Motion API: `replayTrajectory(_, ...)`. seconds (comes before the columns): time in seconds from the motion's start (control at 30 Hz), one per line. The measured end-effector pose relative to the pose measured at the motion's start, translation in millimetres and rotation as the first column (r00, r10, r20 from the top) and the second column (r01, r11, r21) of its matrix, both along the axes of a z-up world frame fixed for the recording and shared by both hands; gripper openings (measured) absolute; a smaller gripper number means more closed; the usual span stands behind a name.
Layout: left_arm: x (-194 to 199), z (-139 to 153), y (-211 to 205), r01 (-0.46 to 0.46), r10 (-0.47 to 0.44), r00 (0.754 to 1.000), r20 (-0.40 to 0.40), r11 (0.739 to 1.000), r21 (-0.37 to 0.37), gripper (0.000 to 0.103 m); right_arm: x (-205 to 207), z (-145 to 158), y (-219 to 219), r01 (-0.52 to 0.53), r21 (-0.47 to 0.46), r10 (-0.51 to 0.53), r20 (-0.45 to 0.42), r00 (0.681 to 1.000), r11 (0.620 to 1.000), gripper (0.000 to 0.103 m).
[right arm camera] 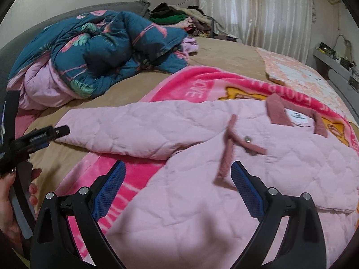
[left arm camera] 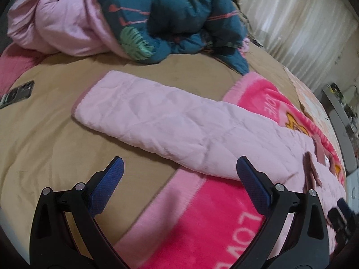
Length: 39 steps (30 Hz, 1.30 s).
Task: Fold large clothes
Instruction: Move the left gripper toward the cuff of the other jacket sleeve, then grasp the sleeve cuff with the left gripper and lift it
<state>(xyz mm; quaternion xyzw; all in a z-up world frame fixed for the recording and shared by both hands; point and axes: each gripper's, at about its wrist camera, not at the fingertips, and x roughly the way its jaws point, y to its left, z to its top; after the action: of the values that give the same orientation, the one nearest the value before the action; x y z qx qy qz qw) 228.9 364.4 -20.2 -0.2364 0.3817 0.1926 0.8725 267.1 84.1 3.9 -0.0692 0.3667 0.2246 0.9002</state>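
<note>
Dim, soft indoor light; fisheye edges; slight blur

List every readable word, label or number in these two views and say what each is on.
"LOVE": white letters on the hot pink blanket, seen upside down near its far edge.
"LOV": partly cut off, on the same blanket close to the left gripper.
Larger lettering along the blanket's curved border: only partly visible, not reliably readable.
Neck label in the pink quilted jacket: too small to read.

Pink quilted jacket (right arm camera: 202, 179) spread on pink blanket (right arm camera: 195, 85), right gripper (right arm camera: 177, 179) jaws apart above
</note>
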Motion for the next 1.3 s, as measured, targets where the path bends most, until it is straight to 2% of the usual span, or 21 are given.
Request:
replayTrajectory(0.33,0,-23,47,-0.098,0.095,0.995,-0.024,0.989,-0.108,0.094,-5,-15,53,-0.119,-0.047,0.119,-0.021,0.993,0.992,0.094)
replayTrajectory(0.57,2,-62,83,-0.173,0.169,0.985,-0.036,0.953,-0.249,0.094,-10,-23,76,-0.185,-0.072,0.183,-0.033,0.983,0.980,0.094)
replayTrajectory(0.7,4,-89,106,-0.198,0.202,0.979,-0.022,0.921,-0.337,0.094,-9,-29,72,-0.195,-0.100,0.192,-0.040,0.981,0.976,0.094)
replayTrajectory(0.77,5,-91,114,-0.199,0.216,0.976,0.009,0.913,-0.356,0.094,-7,-31,65,-0.186,-0.115,0.183,-0.037,0.983,0.976,0.094)
replayTrajectory(0.93,9,-93,124,-0.218,0.252,0.967,0.045,0.904,-0.368,0.094,5,-38,43,-0.128,-0.092,0.122,-0.068,0.990,0.988,0.094)
replayTrajectory(1.03,11,-92,125,-0.226,0.267,0.961,0.069,0.908,-0.354,0.094,8,-40,32,-0.104,-0.081,0.097,-0.082,0.992,0.991,0.094)
replayTrajectory(1.07,13,-91,126,-0.227,0.269,0.960,0.080,0.911,-0.345,0.091,8,-41,29,-0.099,-0.078,0.092,-0.086,0.992,0.992,0.094)
replayTrajectory(1.1,15,-89,126,-0.222,0.265,0.960,0.086,0.914,-0.341,0.071,8,-42,26,-0.093,-0.077,0.086,-0.091,0.992,0.993,0.094)
replayTrajectory(1.17,18,-87,125,-0.221,0.263,0.961,0.084,0.916,-0.334,0.043,7,-42,21,-0.086,-0.075,0.079,-0.093,0.993,0.993,0.094)
replayTrajectory(1.2,17,-87,126,-0.221,0.266,0.960,0.089,0.913,-0.342,0.033,6,-42,16,-0.079,-0.074,0.072,-0.090,0.993,0.994,0.094)
replayTrajectory(1.23,17,-86,125,-0.219,0.265,0.960,0.093,0.914,-0.341,0.030,6,-43,14,-0.073,-0.074,0.066,-0.090,0.994,0.995,0.094)
replayTrajectory(1.27,17,-83,124,-0.215,0.257,0.962,0.093,0.922,-0.323,0.020,7,-43,10,-0.062,-0.069,0.055,-0.092,0.994,0.996,0.094)
replayTrajectory(1.3,17,-79,123,-0.210,0.252,0.962,0.102,0.927,-0.310,0.018,7,-43,6,-0.052,-0.062,0.046,-0.096,0.994,0.997,0.094)
